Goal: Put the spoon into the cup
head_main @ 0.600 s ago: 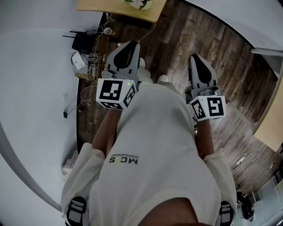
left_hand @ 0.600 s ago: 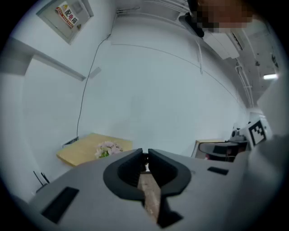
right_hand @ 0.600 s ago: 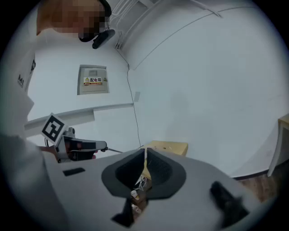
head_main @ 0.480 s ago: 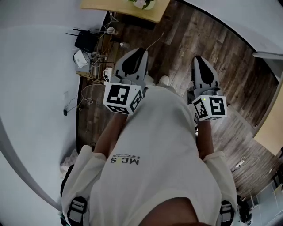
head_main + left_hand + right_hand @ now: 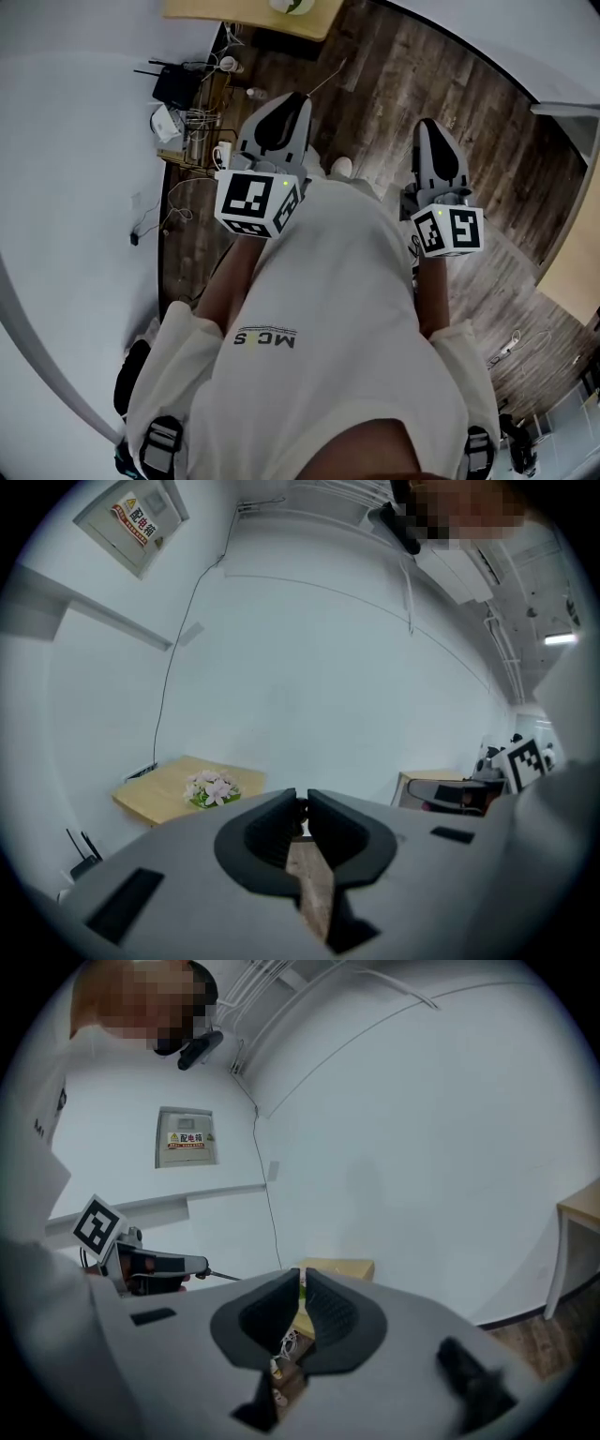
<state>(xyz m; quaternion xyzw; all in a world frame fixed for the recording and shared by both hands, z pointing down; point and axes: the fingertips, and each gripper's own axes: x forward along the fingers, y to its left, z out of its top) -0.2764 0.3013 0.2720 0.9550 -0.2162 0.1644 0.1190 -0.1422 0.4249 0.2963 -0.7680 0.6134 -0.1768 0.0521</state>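
Observation:
No spoon shows in any view. A small white cup [image 5: 222, 154] stands on a cluttered low shelf by the wall, too small to make out more. My left gripper [image 5: 281, 108] is held in front of the person's chest, pointing out over the wooden floor; its jaws are pressed together with nothing between them. In the left gripper view the left gripper [image 5: 301, 803] faces a white wall. My right gripper [image 5: 429, 133] is held at the same height to the right, also shut and empty. The right gripper view shows the right gripper [image 5: 302, 1284] shut too.
A light wooden table [image 5: 246, 13] with a bowl of flowers [image 5: 212, 787] stands against the wall ahead. The low shelf [image 5: 192, 131] holds a router, cables and small items. Dark plank floor [image 5: 394, 75] lies ahead. Another table edge [image 5: 574, 281] is at the right.
The left gripper has shifted a little to the right and forward. The right gripper has barely moved. The table ahead has slid toward the top edge of the head view.

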